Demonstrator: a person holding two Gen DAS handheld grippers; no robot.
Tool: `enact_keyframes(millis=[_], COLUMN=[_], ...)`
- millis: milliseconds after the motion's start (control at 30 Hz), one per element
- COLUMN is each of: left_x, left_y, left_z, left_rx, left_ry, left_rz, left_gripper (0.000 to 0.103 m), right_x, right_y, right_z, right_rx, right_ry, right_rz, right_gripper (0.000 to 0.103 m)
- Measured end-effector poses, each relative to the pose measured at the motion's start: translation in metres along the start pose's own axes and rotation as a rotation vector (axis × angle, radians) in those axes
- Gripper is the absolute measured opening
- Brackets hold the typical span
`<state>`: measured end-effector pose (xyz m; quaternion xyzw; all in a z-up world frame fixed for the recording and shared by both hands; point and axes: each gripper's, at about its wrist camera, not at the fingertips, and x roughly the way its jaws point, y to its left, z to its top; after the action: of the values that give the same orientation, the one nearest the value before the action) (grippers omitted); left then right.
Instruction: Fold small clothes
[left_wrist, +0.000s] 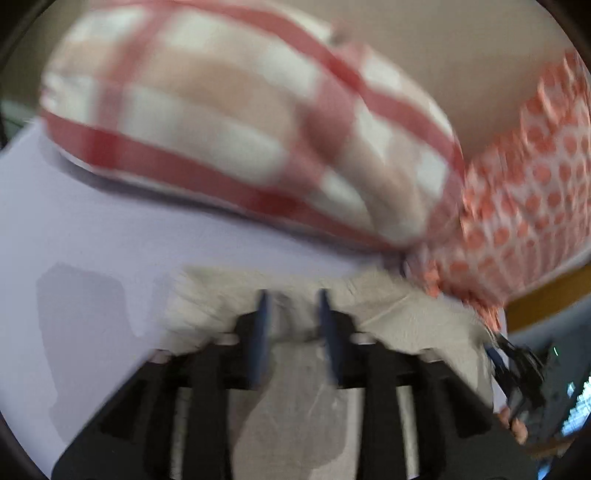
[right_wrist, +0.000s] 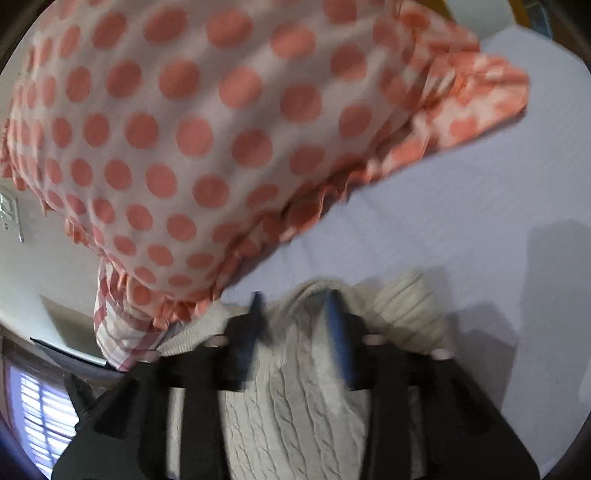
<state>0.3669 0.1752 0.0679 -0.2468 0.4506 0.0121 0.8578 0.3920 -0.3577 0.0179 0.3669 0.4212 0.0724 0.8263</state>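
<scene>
Nearest the left wrist camera is the cream cable-knit sweater (left_wrist: 295, 406), bunched under and between the blue pads of the left tongs (left_wrist: 293, 310), which stand partly apart with knit in the gap; whether they pinch it, the blur hides. Beyond, on the lavender bed sheet (left_wrist: 110, 240), lies a red-and-white checked cushion (left_wrist: 221, 122), with a polka-dot pillow (left_wrist: 524, 192) to its right, touching it. In the right wrist view the same sweater (right_wrist: 295, 417) fills the foreground, its ribbed cuff or hem (right_wrist: 406, 306) rolled just past the right tongs (right_wrist: 295, 314), whose jaws are likewise partly apart around a hump of knit, grip uncertain. The polka-dot pillow (right_wrist: 184, 129) with its frilled edge looms above, near the sweater, and the checked cushion (right_wrist: 114, 325) peeks out at lower left. To fold well, I judge both tongs should take matching edges, pull the knit taut and flat, and keep it off the pillows.
</scene>
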Motion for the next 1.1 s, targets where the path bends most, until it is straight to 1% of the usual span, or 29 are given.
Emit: enact_keyframes(millis=[33,67,100,133,200,233,267,333,367,400,467,500,533,567,633,667,700,733,767,833,867,900,933,1000,1033,1100], left_x=[-0.009,-0.024,-0.034,-0.043,-0.047,-0.046,-0.040,-0.024,-0.011,0.004,0.028,0.038,0.044,0.041,0.035,0.031,0.028,0.021,0.009,-0.015,-0.030,-0.030,-0.036,-0.034,-0.033,-0.029], left_y=[0.005,0.013,0.017,0.019,0.009,-0.001,-0.016,-0.037,-0.048,-0.054,-0.051,-0.046,-0.040,-0.033,-0.026,-0.021,-0.018,-0.013,-0.006,0.010,0.021,0.016,0.028,0.040,0.047,0.054], left_z=[0.004,0.008,0.009,0.006,-0.004,-0.011,-0.022,-0.037,-0.043,-0.047,-0.049,-0.049,-0.049,-0.049,-0.049,-0.049,-0.049,-0.049,-0.052,-0.054,-0.055,-0.054,-0.053,-0.054,-0.055,-0.057], left_rx=[-0.014,-0.033,-0.043,-0.043,0.002,0.040,0.098,0.167,0.198,0.212,0.196,0.187,0.175,0.158,0.145,0.142,0.137,0.130,0.117,0.101,0.091,0.080,0.063,0.038,0.029,0.011], left_ry=[-0.038,-0.091,-0.114,-0.121,-0.098,-0.082,-0.053,0.002,0.027,0.052,0.093,0.106,0.109,0.081,0.081,0.077,0.074,0.073,0.069,0.046,0.022,0.011,0.008,0.023,0.033,0.054], left_rz=[0.015,0.036,0.048,0.022,-0.050,-0.080,-0.115,-0.138,-0.132,-0.101,-0.036,0.011,0.038,0.023,0.012,0.008,0.002,-0.013,-0.037,-0.069,-0.049,-0.024,0.014,0.083,0.105,0.122], left_gripper=[0.055,0.055,0.055,0.055,0.055,0.056,0.057,0.058,0.059,0.059,0.059,0.057,0.049,0.049,0.045,0.045,0.045,0.048,0.055,0.065,0.070,0.071,0.072,0.072,0.071,0.070], right_x=[-0.009,-0.024,-0.034,-0.042,-0.040,-0.037,-0.029,-0.013,-0.005,0.002,0.016,0.020,0.018,0.017,0.009,0.003,0.003,0.010,0.010,0.000,-0.003,-0.005,-0.003,0.005,0.008,0.016], right_y=[0.002,0.006,0.009,0.016,0.032,0.040,0.050,0.060,0.062,0.062,0.051,0.044,0.044,0.046,0.050,0.050,0.051,0.050,0.049,0.059,0.064,0.072,0.081,0.105,0.111,0.123], right_z=[0.000,0.000,-0.002,-0.006,-0.014,-0.021,-0.031,-0.048,-0.053,-0.057,-0.060,-0.060,-0.061,-0.061,-0.067,-0.069,-0.069,-0.068,-0.069,-0.077,-0.082,-0.088,-0.095,-0.116,-0.122,-0.138], right_rx=[-0.011,-0.029,-0.053,-0.094,-0.170,-0.211,-0.264,-0.324,-0.327,-0.322,-0.279,-0.265,-0.270,-0.270,-0.292,-0.302,-0.304,-0.297,-0.297,-0.346,-0.374,-0.413,-0.457,-0.577,-0.611,-0.681], right_ry=[-0.043,-0.122,-0.165,-0.178,-0.132,-0.098,-0.052,0.017,0.046,0.064,0.104,0.112,0.102,0.110,0.104,0.101,0.107,0.127,0.128,0.091,0.085,0.082,0.080,0.077,0.076,0.074], right_rz=[-0.029,-0.055,-0.037,0.014,0.074,0.085,0.080,0.051,0.042,0.028,-0.049,-0.036,-0.032,-0.041,-0.030,-0.031,-0.060,-0.099,-0.099,-0.110,-0.102,-0.101,-0.116,-0.169,-0.184,-0.217], right_gripper=[0.093,0.096,0.096,0.096,0.096,0.096,0.096,0.096,0.096,0.096,0.096,0.095,0.095,0.095,0.096,0.098,0.098,0.098,0.098,0.098,0.098,0.098,0.098,0.098,0.098,0.098])
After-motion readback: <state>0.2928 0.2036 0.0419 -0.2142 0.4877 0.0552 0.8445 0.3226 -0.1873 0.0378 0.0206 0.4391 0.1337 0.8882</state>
